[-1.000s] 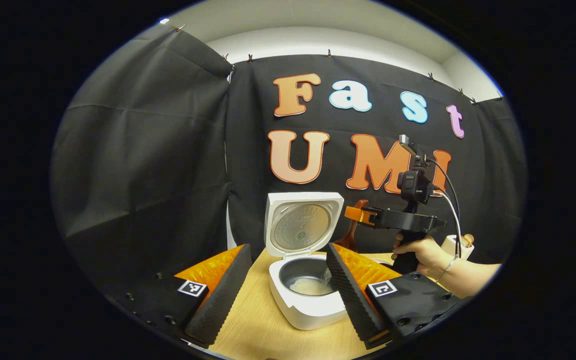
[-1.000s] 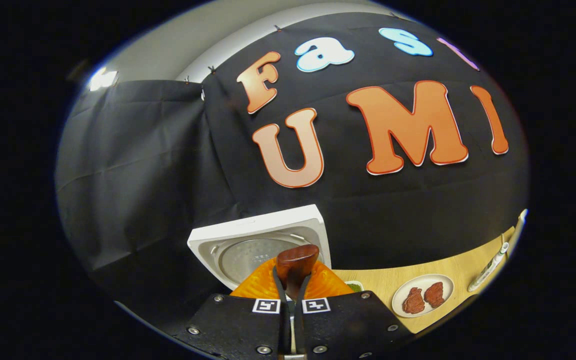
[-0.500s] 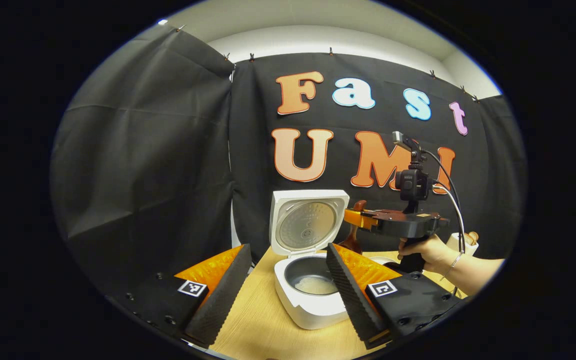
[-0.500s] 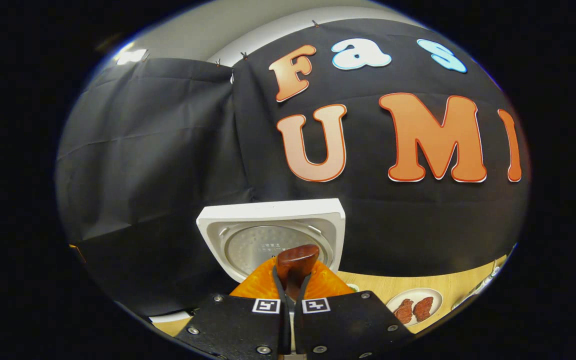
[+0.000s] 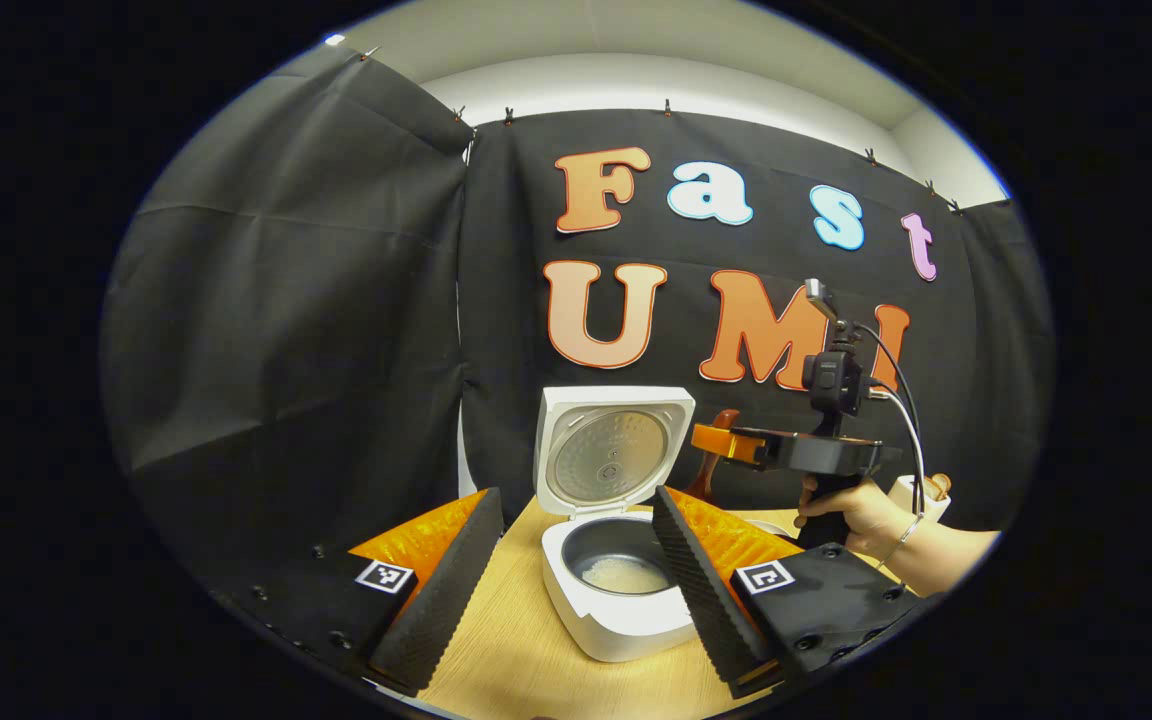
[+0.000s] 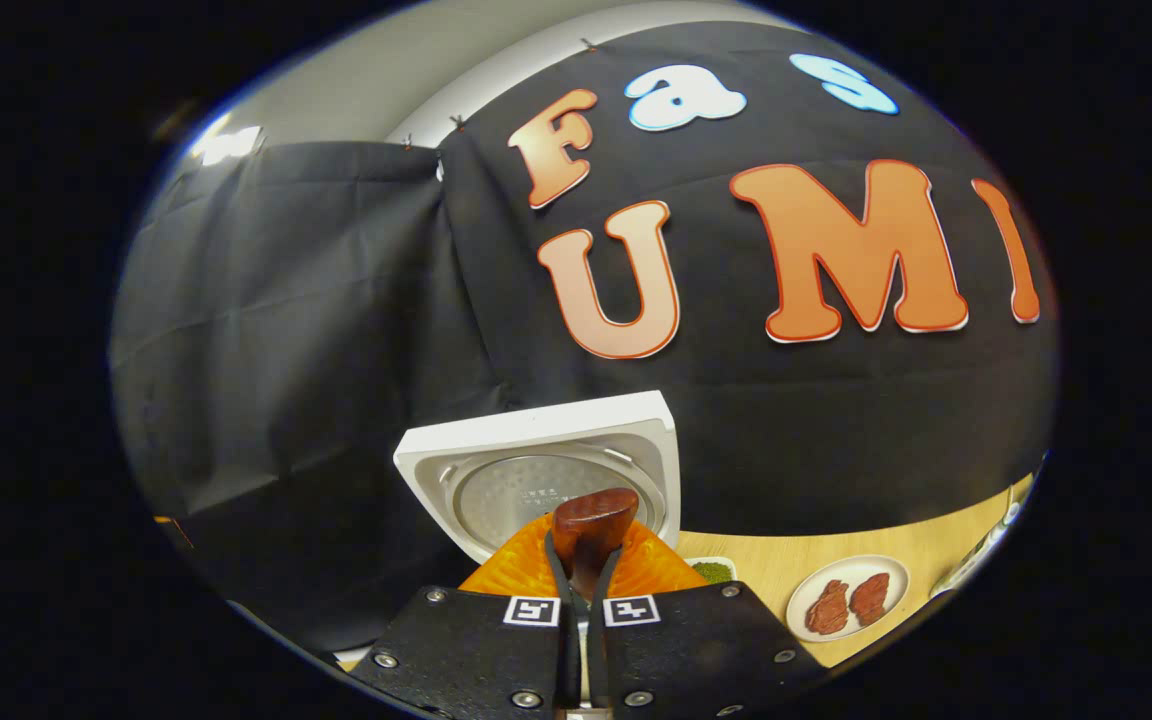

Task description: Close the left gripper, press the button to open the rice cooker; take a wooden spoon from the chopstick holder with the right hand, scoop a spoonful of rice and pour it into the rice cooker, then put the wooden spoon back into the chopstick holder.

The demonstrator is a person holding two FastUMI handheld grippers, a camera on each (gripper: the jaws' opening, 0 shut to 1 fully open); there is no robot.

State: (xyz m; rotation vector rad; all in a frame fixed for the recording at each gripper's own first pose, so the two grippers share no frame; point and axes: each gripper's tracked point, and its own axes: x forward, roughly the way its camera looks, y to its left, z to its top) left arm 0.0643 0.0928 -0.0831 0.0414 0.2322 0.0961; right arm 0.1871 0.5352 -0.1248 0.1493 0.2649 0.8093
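The white rice cooker (image 5: 626,625) stands open on the wooden table, its lid (image 5: 611,450) upright and white rice (image 5: 621,573) in the pot. My left gripper (image 5: 576,570) is open, its fingers spread wide in front of the cooker and holding nothing. To the right of the lid, a hand (image 5: 851,510) holds my right gripper (image 5: 726,440) level above the table. That right gripper (image 6: 586,565) is shut on the brown wooden spoon (image 6: 593,520), whose rounded end pokes up between the fingers. The spoon (image 5: 704,480) hangs below the fingers. A white chopstick holder (image 5: 914,492) stands behind the hand.
In the right gripper view the cooker's lid (image 6: 536,470) is straight ahead. A white plate with two pieces of meat (image 6: 846,600) and a small dish of something green (image 6: 711,572) lie on the table (image 6: 936,540) to the right. Black cloth walls close the back and left.
Rice was falling from the spoon into the pot a second ago; now none falls. The right gripper rose, then came down slightly and levelled out. The left gripper barely moved.
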